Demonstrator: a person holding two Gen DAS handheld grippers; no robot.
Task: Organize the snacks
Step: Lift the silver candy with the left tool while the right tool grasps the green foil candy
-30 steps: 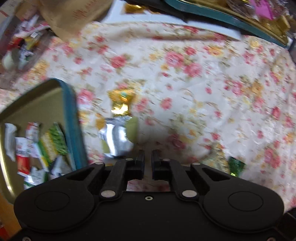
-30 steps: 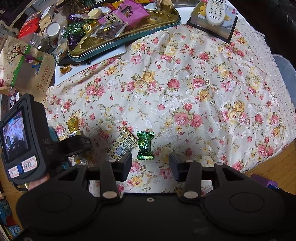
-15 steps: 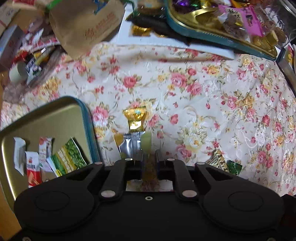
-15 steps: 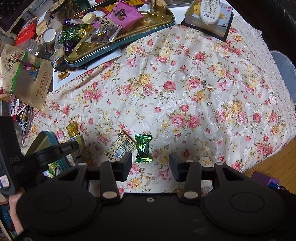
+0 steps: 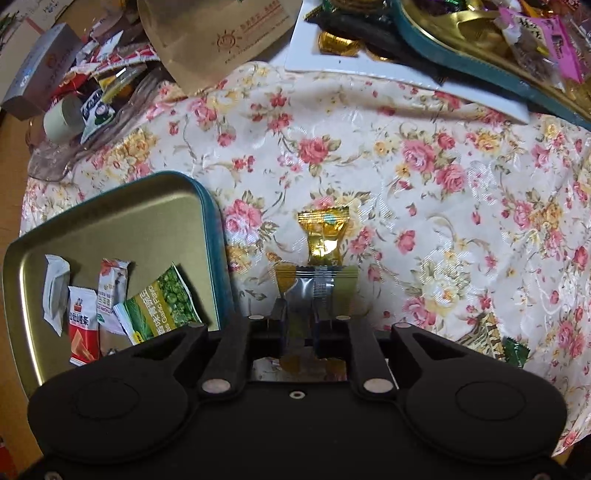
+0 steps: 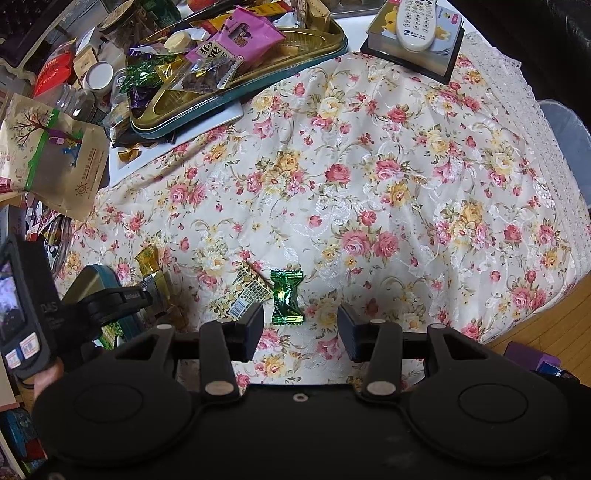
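My left gripper [image 5: 300, 314] points straight down with a silver and green snack packet [image 5: 317, 280] pinched between its fingers; its jaws are opening. A gold-wrapped candy [image 5: 324, 236] lies on the floral cloth just beyond the packet. To the left sits a teal-rimmed gold tin tray [image 5: 214, 236] holding several small snack packets. My right gripper [image 6: 301, 325] hovers open above a green-wrapped candy [image 6: 286, 297], with nothing between its fingers. A patterned flat packet [image 6: 242, 297] lies touching the candy's left side.
A larger teal tin [image 6: 236, 92] heaped with snacks rests on a white board at the back. A brown paper bag [image 6: 55, 158] and jars crowd the back left. A remote [image 6: 417, 22] lies on a box. The cloth drops off at the right edge [image 6: 569, 206].
My left gripper shut on the silver and green packet, then rose, so more of the tin tray and back clutter shows. The right gripper stayed put.
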